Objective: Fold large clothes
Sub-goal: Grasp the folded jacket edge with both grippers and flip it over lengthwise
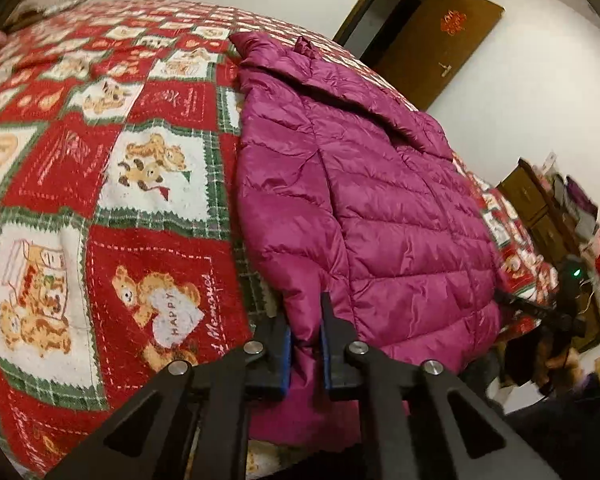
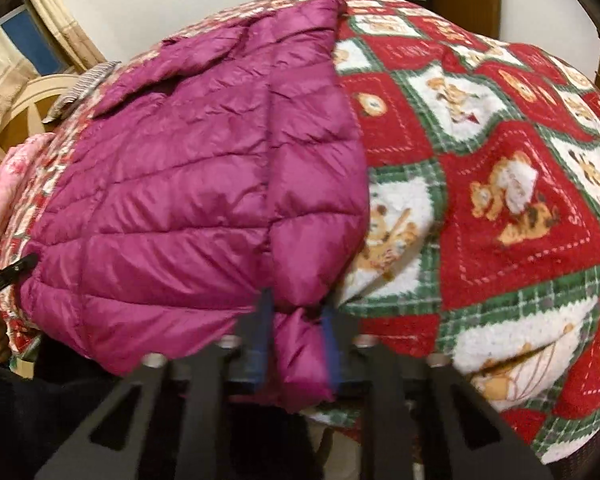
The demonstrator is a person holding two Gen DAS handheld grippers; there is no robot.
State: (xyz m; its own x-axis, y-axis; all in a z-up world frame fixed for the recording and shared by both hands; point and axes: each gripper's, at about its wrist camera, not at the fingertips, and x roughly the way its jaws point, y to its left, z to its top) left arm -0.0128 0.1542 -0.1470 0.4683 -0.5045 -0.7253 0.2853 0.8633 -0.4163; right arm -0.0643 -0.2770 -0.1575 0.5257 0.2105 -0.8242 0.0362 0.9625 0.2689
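A magenta quilted puffer jacket (image 1: 364, 184) lies flat on the bed, sleeves folded in, collar at the far end. My left gripper (image 1: 305, 330) is shut on the jacket's near hem at its left corner; magenta fabric fills the gap between the blue pads. In the right wrist view the same jacket (image 2: 188, 184) spreads to the left, and my right gripper (image 2: 296, 328) is shut on the hem at the right corner. The right gripper also shows in the left wrist view (image 1: 556, 312) at the jacket's far side. The left gripper's tip shows at the right wrist view's left edge (image 2: 8, 276).
A red, white and green teddy-bear blanket (image 1: 100, 184) covers the bed (image 2: 500, 184). A brown door (image 1: 432, 40) stands open at the back. A wooden cabinet with clutter (image 1: 548, 208) is on the right. A pink folded cloth (image 2: 8, 192) and a cream chair (image 2: 40, 96) sit at left.
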